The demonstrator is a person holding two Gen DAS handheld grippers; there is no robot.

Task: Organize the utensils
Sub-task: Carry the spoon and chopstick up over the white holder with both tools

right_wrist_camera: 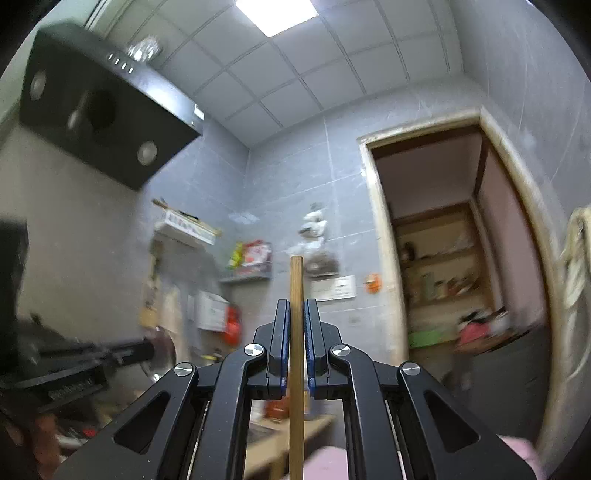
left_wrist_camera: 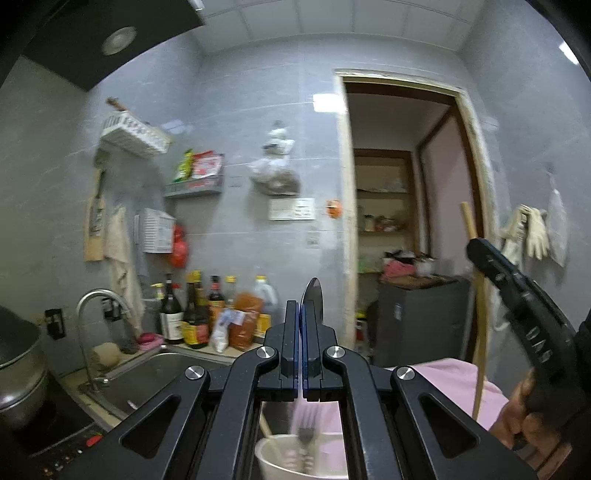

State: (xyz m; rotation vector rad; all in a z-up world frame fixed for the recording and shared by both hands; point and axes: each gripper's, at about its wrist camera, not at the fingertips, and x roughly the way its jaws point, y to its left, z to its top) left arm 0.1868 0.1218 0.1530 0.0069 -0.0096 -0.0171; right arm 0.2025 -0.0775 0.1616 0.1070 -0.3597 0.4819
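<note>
Grey tiled walls (left_wrist_camera: 240,110) surround an open doorway (left_wrist_camera: 402,221) with wooden shelves (left_wrist_camera: 384,192) inside. Left of the doorway hang wall racks (left_wrist_camera: 135,134); above, a ceiling light panel (right_wrist_camera: 275,14) glows.

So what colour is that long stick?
Light wood-tan stick, clearest in the right wrist view.

A light stone-coloured kitchen countertop (left_wrist_camera: 207,350) runs along the grey tiled wall at lower left of the left wrist view, with a steel sink (left_wrist_camera: 155,376) set into it. A row of dark glass sauce bottles (left_wrist_camera: 192,314) stands on it against the wall. At lower right, a pink cloth-covered surface (left_wrist_camera: 458,380) carries a white round plastic cup (left_wrist_camera: 280,465) at bottom centre.
</note>
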